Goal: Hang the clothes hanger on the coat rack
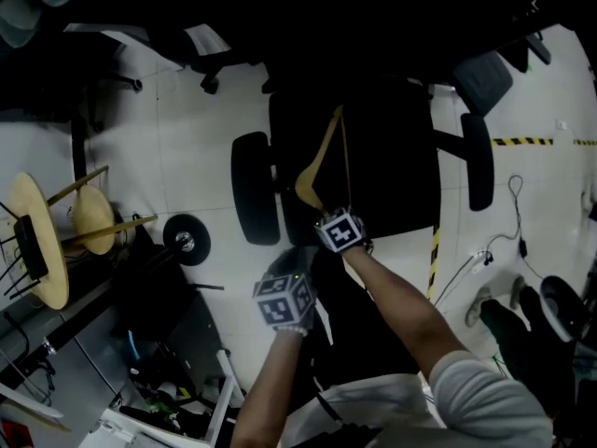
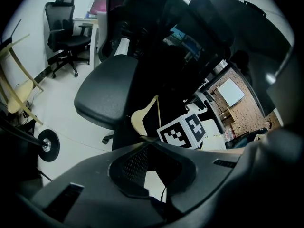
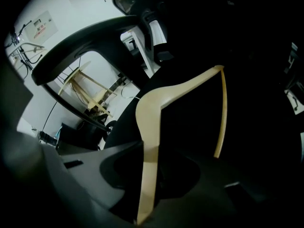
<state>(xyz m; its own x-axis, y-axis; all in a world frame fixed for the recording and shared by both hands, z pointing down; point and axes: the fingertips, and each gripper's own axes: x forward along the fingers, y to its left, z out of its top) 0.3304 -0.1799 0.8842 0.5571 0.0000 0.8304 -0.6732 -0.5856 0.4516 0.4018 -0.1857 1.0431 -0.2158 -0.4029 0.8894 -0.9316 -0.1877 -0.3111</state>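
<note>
A pale wooden clothes hanger [image 1: 317, 161] lies over the black seat of an office chair [image 1: 392, 157]. My right gripper [image 1: 338, 230] is shut on the end of one hanger arm. In the right gripper view the hanger [image 3: 152, 108] runs down between the jaws of the right gripper [image 3: 148, 175]. My left gripper [image 1: 291, 273] hovers just below and left of the right one, holding nothing. Its own view shows the left gripper [image 2: 153, 169] open, with the hanger [image 2: 142, 115] ahead. The wooden coat rack [image 1: 42, 241] stands at the far left.
The office chair's black armrests [image 1: 254, 189] flank the seat. A black wheel [image 1: 187, 239] and dark clutter sit between the chair and the rack. A second office chair [image 2: 66, 32] stands farther off. Yellow-black tape [image 1: 522, 141] and cables [image 1: 485, 255] lie on the white floor.
</note>
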